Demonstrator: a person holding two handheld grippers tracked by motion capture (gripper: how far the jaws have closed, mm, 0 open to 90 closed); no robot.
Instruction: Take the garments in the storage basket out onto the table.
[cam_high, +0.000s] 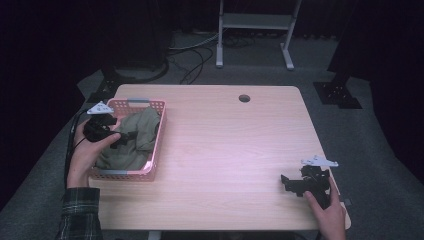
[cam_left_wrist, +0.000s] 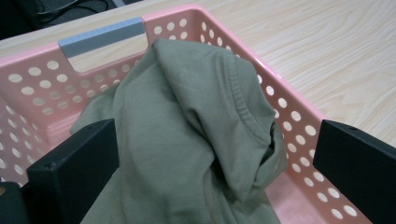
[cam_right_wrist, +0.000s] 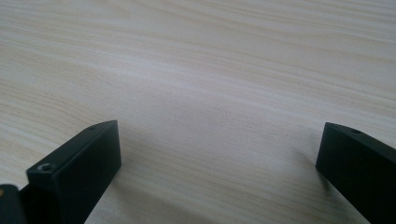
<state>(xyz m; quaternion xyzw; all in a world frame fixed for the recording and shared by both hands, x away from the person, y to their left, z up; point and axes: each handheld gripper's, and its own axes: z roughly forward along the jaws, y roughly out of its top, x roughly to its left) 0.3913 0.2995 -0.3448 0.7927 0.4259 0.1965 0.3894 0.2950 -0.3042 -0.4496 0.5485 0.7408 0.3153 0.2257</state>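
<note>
In basket (cam_high: 159, 131), garment (cam_high: 135, 140) lengthwise front-to-back.

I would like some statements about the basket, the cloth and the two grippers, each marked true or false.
1. The olive-green garment lies inside the pink basket. True.
2. The left gripper is over the basket, its jaws open on either side of the garment. True.
3. The right gripper holds a piece of cloth. False: its jaws are open over the bare table.
4. The basket stands at the table's right edge. False: it stands at the left side.
5. The basket walls are solid, without holes. False: they are perforated with round holes.
</note>
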